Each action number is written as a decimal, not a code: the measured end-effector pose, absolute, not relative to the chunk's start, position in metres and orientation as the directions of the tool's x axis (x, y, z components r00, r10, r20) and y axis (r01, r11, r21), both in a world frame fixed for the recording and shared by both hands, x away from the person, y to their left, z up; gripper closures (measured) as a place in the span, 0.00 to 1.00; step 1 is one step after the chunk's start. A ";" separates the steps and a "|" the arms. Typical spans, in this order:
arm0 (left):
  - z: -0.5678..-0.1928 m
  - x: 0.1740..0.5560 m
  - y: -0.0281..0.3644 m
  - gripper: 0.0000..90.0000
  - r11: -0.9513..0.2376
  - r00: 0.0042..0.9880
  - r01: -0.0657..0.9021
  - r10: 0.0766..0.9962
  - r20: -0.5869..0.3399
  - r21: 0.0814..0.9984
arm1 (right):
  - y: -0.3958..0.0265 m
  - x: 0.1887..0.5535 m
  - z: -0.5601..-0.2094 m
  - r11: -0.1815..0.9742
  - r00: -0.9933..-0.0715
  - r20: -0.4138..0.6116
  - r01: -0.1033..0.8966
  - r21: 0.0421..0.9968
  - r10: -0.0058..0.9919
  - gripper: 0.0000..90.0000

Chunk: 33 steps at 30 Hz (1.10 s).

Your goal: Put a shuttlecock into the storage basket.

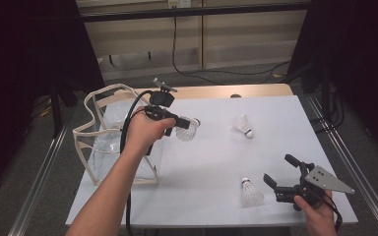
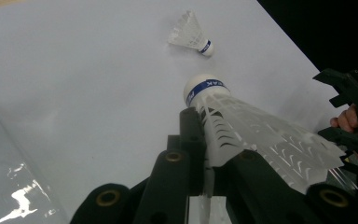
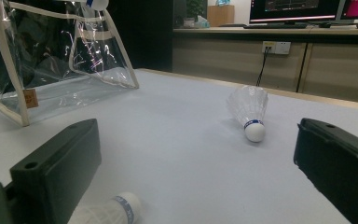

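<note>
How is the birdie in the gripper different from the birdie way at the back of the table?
The held shuttlecock is up off the table, clamped by its skirt in the left gripper; the far shuttlecock lies loose on the white table, with no gripper touching it. In the left gripper view the held one's cork points away, while the far one lies tipped on its side. Both are white with a blue band.

Glossy clear plastic bag [image 1: 109, 147], matt white table [image 1: 216, 162], white plastic-looking meshed shuttlecock [image 2: 242, 126].
</note>
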<state>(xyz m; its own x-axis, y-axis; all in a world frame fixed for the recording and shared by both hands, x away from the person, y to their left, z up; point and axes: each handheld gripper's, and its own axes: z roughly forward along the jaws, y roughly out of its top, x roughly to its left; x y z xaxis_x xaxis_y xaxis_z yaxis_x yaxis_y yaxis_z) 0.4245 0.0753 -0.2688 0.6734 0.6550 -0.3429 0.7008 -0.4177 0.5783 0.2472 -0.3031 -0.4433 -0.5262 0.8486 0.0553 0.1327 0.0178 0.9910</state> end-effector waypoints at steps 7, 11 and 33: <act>-0.266 0.426 0.076 0.99 -0.416 0.672 0.704 0.651 -0.352 0.576 | -0.303 0.247 -0.443 0.020 -0.530 0.055 0.134 0.991 0.846 0.00; -0.264 0.427 0.077 0.99 -0.417 0.670 0.704 0.656 -0.346 0.575 | -0.303 0.247 -0.443 0.018 -0.530 0.056 0.133 0.991 0.846 0.01; -0.253 0.433 0.082 0.99 -0.405 0.658 0.713 0.668 -0.347 0.573 | -0.303 0.247 -0.443 0.021 -0.533 0.054 0.134 0.991 0.844 0.01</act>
